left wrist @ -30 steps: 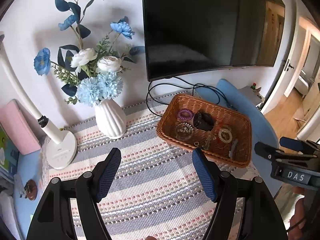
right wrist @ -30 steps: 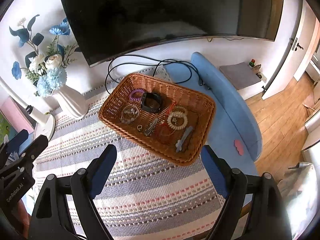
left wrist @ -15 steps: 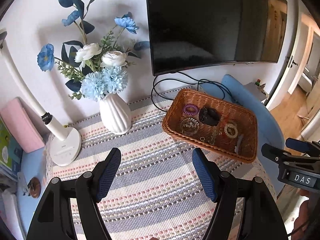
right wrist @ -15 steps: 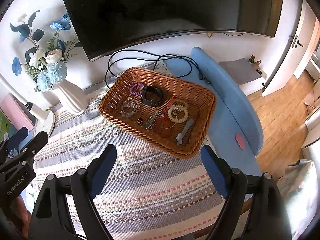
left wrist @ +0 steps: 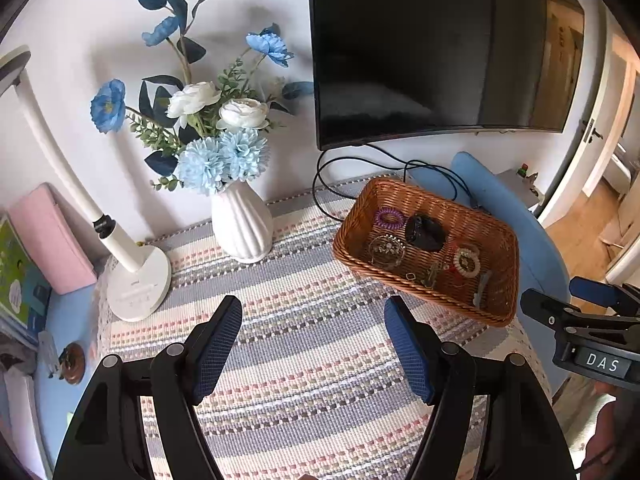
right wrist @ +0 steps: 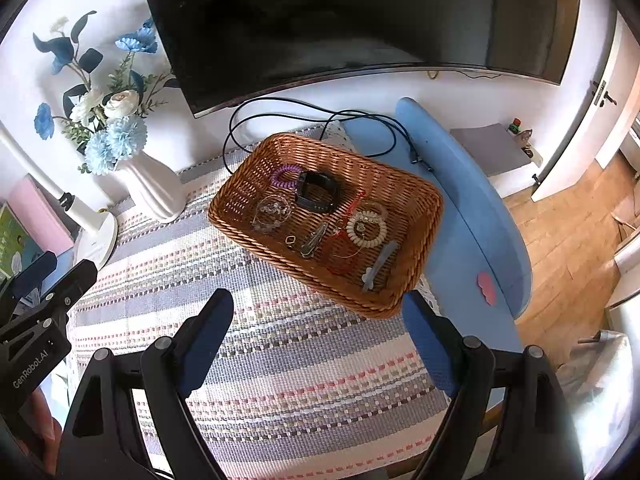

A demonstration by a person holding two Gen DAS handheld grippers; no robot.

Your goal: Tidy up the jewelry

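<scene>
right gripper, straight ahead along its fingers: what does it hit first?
Probably the striped woven cloth on the table. The right gripper is open and empty, angled down, with only cloth between its fingers. The brown wicker basket lies further on, slightly right; depth is hard to judge.

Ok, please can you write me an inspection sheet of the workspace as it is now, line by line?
Surface: striped woven mat lies over a blue table.
Job's things: wicker basket rests on the mat; inside are a purple coil hair tie, a black watch, a clear bead bracelet, a cream coil hair tie, a grey hair clip and small metal pieces.
Clutter: white vase with blue and white flowers, white lamp base, pink box.
Tongs: left tongs and right tongs are both open, empty, above the mat.
Cables: black cable loops behind the basket.
Surroundings: dark screen on the wall, wooden floor, open door.
</scene>
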